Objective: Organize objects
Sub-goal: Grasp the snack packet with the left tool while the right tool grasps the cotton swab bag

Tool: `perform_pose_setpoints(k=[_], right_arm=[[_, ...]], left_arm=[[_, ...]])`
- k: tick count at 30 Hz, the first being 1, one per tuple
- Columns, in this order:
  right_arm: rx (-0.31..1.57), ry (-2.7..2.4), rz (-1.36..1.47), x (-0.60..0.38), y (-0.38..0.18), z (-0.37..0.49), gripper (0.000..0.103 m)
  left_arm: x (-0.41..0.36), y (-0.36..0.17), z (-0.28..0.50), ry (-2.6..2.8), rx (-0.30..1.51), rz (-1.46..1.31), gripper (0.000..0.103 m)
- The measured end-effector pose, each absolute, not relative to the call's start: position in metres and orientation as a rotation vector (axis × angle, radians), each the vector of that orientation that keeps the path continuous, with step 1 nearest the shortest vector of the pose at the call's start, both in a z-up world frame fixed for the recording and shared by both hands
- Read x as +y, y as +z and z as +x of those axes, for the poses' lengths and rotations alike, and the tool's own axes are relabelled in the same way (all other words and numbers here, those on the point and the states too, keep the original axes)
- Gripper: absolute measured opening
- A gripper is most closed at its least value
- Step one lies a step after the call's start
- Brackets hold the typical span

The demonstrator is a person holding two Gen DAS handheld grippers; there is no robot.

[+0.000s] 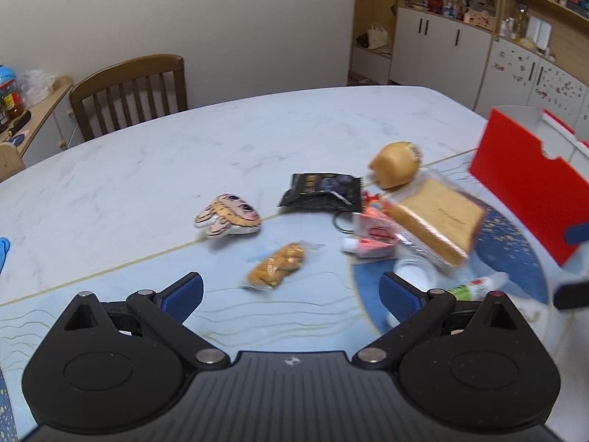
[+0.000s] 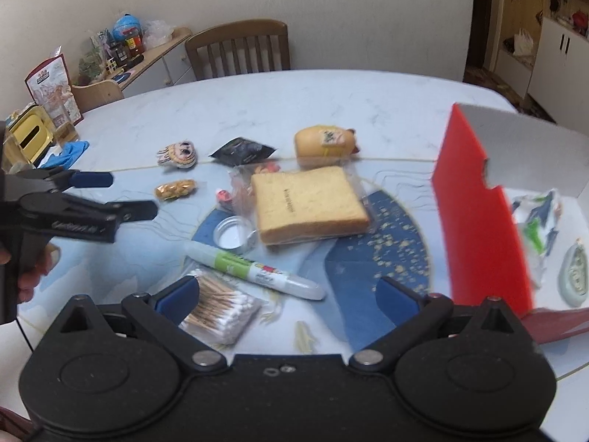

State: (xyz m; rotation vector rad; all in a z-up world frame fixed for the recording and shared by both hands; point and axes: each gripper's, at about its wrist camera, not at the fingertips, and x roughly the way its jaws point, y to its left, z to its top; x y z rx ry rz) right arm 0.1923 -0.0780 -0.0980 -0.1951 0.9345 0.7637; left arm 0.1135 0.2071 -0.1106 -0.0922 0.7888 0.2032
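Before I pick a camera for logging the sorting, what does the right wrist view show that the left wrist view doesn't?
Only the right wrist view shows the cotton swab pack, the whole white marker, the items inside the red box and the open left hand-held gripper from outside. Only the left wrist view shows the wall cabinets at length. Both share the toast slice, black sachet, nut packet and cat-face charm.

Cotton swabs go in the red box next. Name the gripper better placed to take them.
Right. The right gripper is open with the cotton swabs at its left finger and the red box alongside; the left gripper hangs farther away.
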Motion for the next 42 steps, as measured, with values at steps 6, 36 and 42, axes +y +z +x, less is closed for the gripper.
perform_pose_setpoints(k=[6, 36, 42], right_arm=[[0.979, 0.79, -0.237, -0.048, -0.115, 0.179, 0.102], [1.128, 0.652, -0.235, 0.015, -0.152, 0.169, 0.101], [1.12, 0.656, -0.271, 0.013, -0.151, 0.169, 0.092]], left_arm=[[0.219, -0.127, 0.128, 0.196, 0.795, -0.05, 0.102], [0.226, -0.154, 0.155, 0.123, 0.797, -0.007, 0.059], [0.218, -0.152, 0.156, 0.099, 0.81, 0.013, 0.042]])
